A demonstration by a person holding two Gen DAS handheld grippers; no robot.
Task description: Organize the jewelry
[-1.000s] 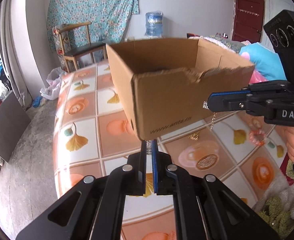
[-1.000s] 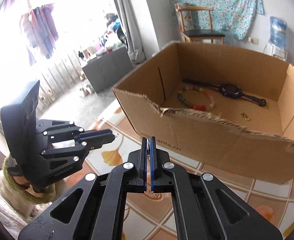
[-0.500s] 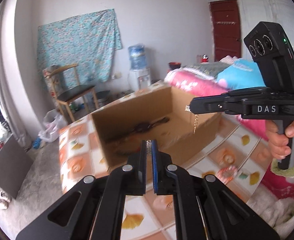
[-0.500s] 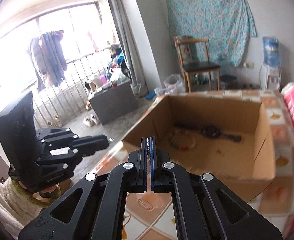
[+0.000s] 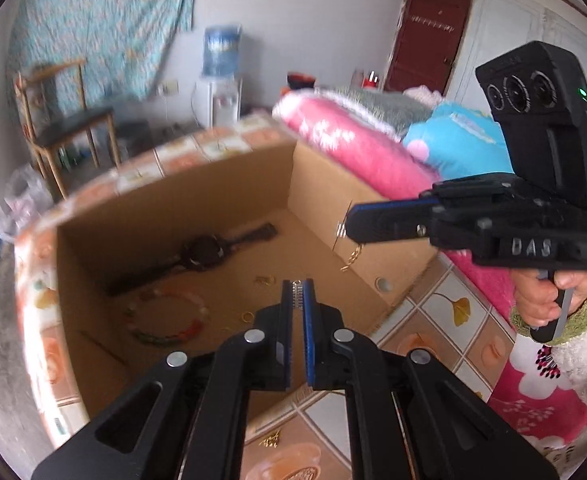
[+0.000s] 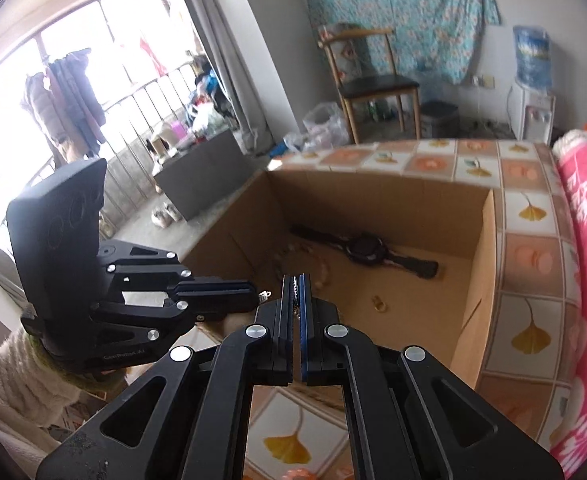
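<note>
A watch (image 5: 203, 250) and bead bracelet (image 5: 165, 318) lie in the box (image 5: 373, 216) on the table (image 6: 529, 208).

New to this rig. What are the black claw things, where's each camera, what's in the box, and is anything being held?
No robot here: a person holds a two-finger gripper in each hand, each carrying a fisheye camera looking along its fingers. In the left wrist view the left gripper sits bottom centre and the right gripper enters from the right; the right wrist view mirrors this. Both are shut on a thin chain, apparently one end each, above the open cardboard box on a patterned tabletop. Inside lie a black watch, a bead bracelet and small gold pieces.
</note>
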